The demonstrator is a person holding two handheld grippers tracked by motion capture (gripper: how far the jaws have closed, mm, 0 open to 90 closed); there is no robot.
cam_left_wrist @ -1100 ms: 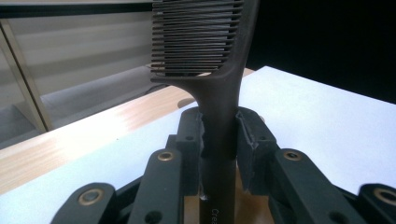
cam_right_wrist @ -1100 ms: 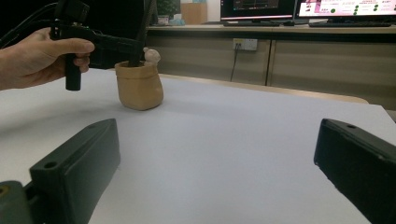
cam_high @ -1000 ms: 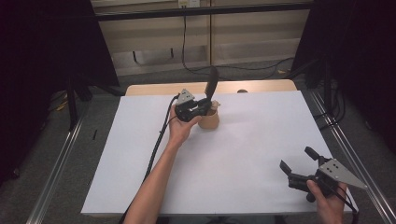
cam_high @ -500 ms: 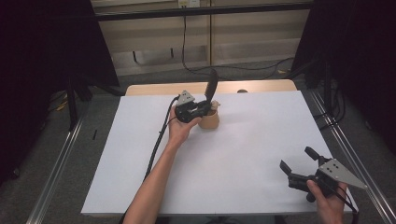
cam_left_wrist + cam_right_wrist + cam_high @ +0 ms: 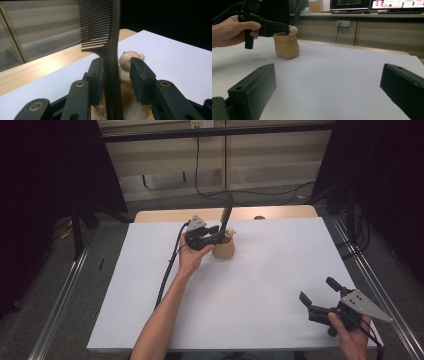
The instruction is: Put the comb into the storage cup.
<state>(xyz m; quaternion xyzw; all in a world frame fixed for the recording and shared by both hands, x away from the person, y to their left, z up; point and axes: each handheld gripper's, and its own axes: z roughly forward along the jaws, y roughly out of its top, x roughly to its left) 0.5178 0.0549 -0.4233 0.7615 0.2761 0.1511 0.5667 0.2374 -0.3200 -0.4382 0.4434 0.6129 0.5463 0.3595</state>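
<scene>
A dark comb (image 5: 110, 62) stands upright, teeth up, in a tan pouch (image 5: 223, 250) at the back of the white sheet. A small bear figure (image 5: 128, 58) peeks from the pouch's rim. My left gripper (image 5: 220, 232) reaches over the pouch with the comb's handle between its jaws. The jaws have just been opening: the left pad still lies against the handle, while the right pad (image 5: 138, 75) stands apart from it. My right gripper (image 5: 317, 292) rests open and empty at the near right corner, pointing toward the pouch (image 5: 286, 46).
A white sheet (image 5: 280, 270) covers the wooden table (image 5: 280, 212). Metal rails (image 5: 365, 270) run along both sides. A cable (image 5: 167, 270) trails from the left gripper along the forearm. Monitors (image 5: 387, 5) and a cabinet stand beyond the far edge.
The left gripper's jaws have spread a little around the comb, which stays upright in the pouch. Both hands have kept their places.
</scene>
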